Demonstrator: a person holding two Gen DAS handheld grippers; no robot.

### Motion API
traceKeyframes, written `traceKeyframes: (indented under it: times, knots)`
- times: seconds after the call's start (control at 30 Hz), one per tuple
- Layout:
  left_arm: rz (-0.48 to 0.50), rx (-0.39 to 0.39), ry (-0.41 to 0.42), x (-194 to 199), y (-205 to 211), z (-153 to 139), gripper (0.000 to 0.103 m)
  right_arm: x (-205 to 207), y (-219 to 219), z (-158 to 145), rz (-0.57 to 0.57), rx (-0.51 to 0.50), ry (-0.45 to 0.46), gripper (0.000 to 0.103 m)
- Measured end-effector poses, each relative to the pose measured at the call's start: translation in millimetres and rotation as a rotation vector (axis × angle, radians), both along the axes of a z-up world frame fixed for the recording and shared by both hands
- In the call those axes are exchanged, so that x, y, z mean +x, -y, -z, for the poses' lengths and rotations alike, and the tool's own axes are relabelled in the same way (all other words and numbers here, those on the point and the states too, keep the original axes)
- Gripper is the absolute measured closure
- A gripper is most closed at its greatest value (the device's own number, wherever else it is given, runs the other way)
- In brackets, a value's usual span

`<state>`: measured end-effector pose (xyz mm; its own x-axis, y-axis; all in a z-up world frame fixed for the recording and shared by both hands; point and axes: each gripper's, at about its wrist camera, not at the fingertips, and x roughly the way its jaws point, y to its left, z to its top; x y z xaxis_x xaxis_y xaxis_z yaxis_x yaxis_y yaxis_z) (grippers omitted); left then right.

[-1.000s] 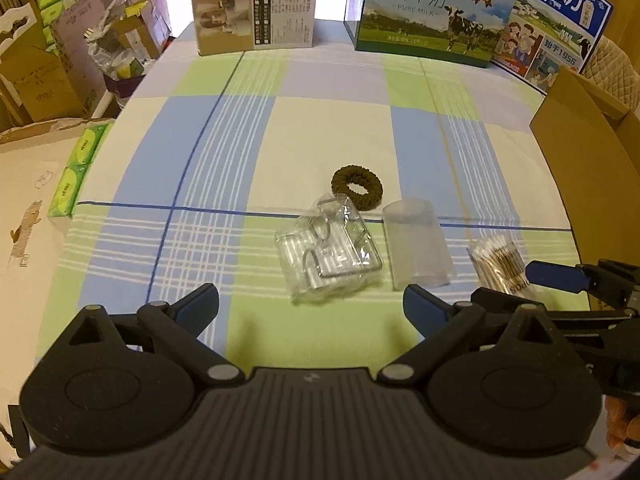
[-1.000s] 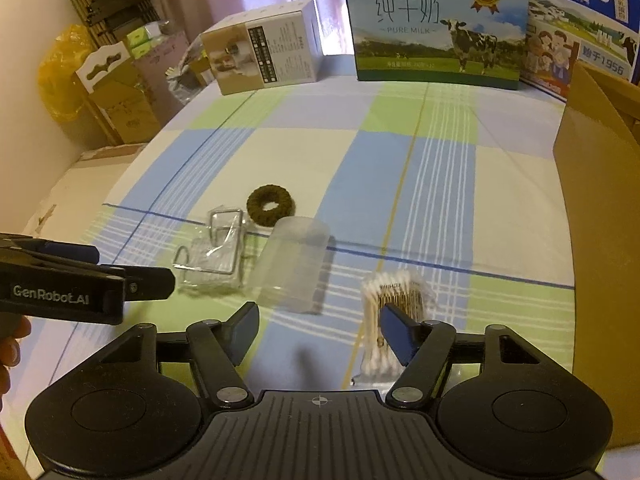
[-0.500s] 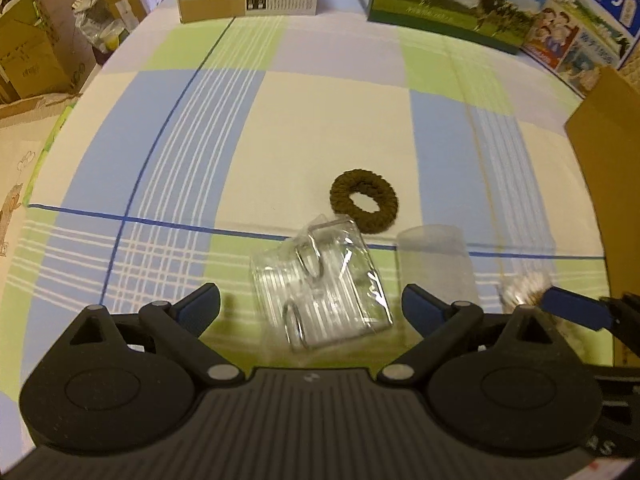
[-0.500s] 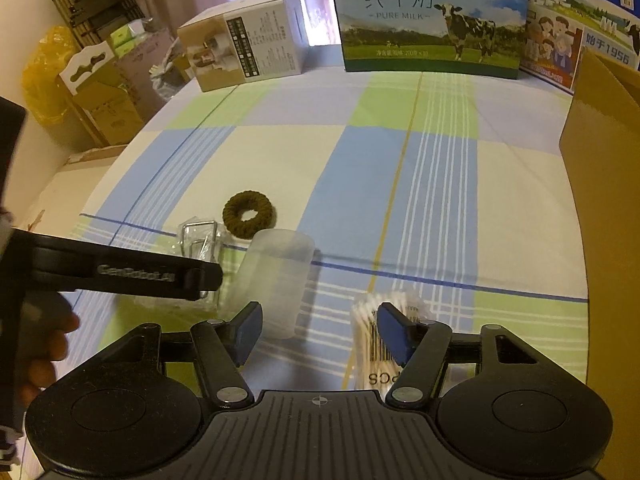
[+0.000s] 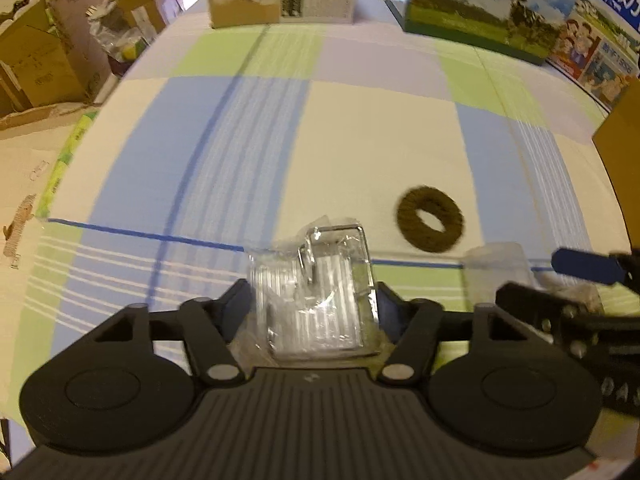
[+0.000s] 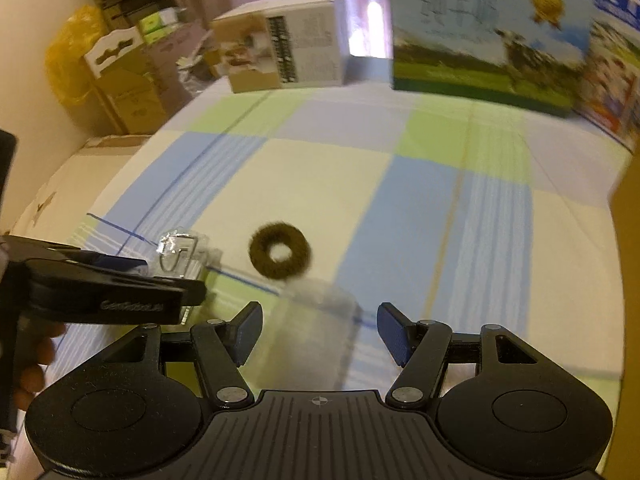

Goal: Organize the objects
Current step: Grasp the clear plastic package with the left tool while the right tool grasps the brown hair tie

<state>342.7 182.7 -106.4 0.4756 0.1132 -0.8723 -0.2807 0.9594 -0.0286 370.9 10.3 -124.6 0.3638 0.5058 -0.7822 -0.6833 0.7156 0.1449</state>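
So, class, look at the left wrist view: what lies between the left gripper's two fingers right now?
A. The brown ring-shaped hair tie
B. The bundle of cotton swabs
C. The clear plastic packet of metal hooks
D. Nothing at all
C: in the left wrist view the clear plastic packet fills the gap between the left gripper fingers, while the brown hair tie lies apart on the cloth.

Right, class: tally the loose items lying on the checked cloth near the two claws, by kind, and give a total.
Clear plastic packets of metal hooks: 1
Brown ring-shaped hair ties: 1
Clear plastic cups lying on their side: 1
Total: 3
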Motion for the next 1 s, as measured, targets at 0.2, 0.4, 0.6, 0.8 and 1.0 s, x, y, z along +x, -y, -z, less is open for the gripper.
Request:
traceKeyframes:
  times: [0.2, 0.4, 0.6, 0.8, 1.0]
  knots:
    - [-0.042, 0.011, 0.000, -3.9, -25.0, -1.6, 0.048, 9.5, -34.5, 13.8, -0.110, -0.023, 0.055, 0.042]
    - [-0.044, 0.009, 0.004, -4.0, -28.4, -0.3, 0.047, 16.4, -58.7, 30.7, -0.180, -0.056, 0.069, 0.053]
    - [-0.042, 0.034, 0.000, -0.4, -27.5, 3.1, 0.040, 17.9, -61.8, 32.7, -0.188, -0.055, 0.093, 0.077]
    - [-0.047, 0.039, -0.004, -0.8, -28.5, 6.3, 0.040, 10.7, -56.0, 30.6, -0.194, -0.040, 0.064, 0.086]
    - [-0.037, 0.040, -0.016, -7.1, -24.1, 4.1, 0.043, -6.1, -51.8, 30.2, -0.209, -0.041, 0.029, 0.086]
